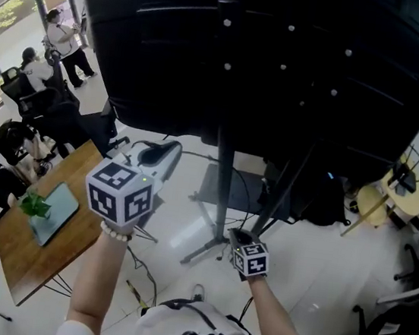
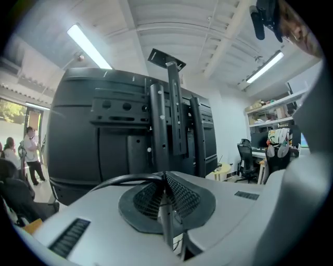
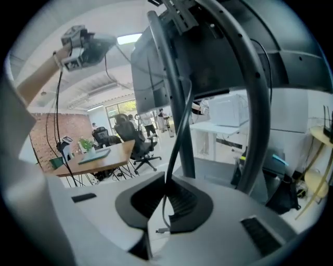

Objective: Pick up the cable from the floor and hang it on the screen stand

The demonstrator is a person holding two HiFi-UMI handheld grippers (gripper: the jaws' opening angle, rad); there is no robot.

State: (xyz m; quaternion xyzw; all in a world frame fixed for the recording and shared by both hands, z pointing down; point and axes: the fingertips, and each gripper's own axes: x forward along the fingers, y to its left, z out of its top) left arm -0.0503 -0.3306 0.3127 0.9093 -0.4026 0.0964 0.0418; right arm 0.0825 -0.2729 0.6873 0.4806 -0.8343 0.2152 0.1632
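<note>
The big black screen (image 1: pixel 285 58) fills the top of the head view, seen from behind, on its stand pole (image 1: pixel 222 195). My left gripper (image 1: pixel 172 150) is raised just left of the pole. Its pads are closed (image 2: pixel 165 179) on a black cable (image 2: pixel 119 181) that arcs in from the left. My right gripper (image 1: pixel 240 238) is lower, close to the foot of the pole. It is shut (image 3: pixel 167 184) on a thin stretch of the cable (image 3: pixel 179 124) that runs up along the stand, with a small connector end (image 3: pixel 163 229) dangling below the pads.
A wooden table (image 1: pixel 38 248) with a plant and a tablet stands at the left. People (image 1: pixel 62 36) and office chairs are beyond it. A black bag (image 1: pixel 320 197), a yellow stool (image 1: pixel 373 204) and a chair (image 1: pixel 402 334) are at the right.
</note>
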